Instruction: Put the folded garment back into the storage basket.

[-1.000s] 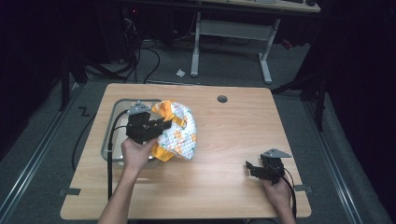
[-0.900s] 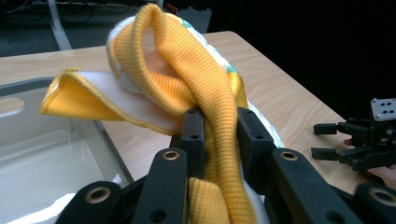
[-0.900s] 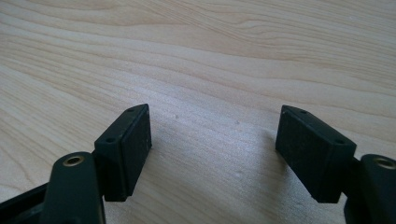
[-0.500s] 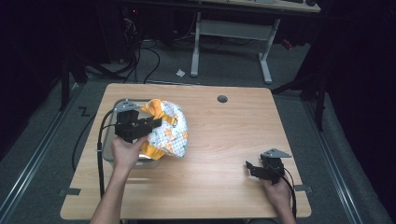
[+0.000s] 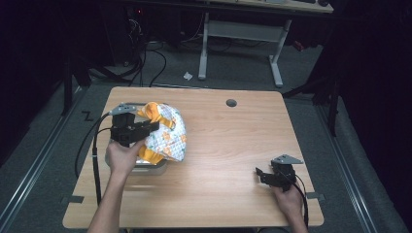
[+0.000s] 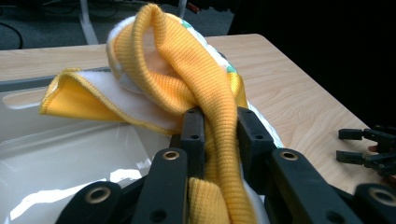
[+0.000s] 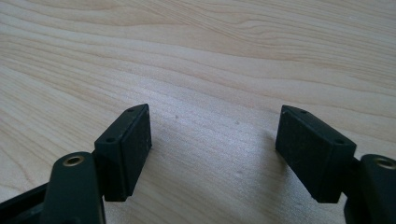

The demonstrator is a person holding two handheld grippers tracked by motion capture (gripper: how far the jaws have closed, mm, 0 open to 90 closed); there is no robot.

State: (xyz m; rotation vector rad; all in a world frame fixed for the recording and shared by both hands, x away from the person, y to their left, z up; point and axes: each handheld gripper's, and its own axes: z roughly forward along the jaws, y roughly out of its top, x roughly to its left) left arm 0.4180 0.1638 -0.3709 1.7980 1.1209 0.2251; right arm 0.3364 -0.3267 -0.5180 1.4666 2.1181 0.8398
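The left gripper [image 6: 215, 122] pinched the yellow cloth [image 6: 187, 70] above the tray's rim [image 6: 28, 84]; the right gripper [image 7: 212, 135] rested agape on bare table [image 7: 210, 56].

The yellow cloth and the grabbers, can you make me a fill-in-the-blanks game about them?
1. The left gripper is shut on the ____ ribbed edge of the cloth.
2. The cloth hangs partly over a shiny metal ____ at the table's left.
3. The right gripper has its jaws ____, with nothing between them.
4. The right gripper rests over the bare wooden ____.

Missing words: yellow; tray; open; table
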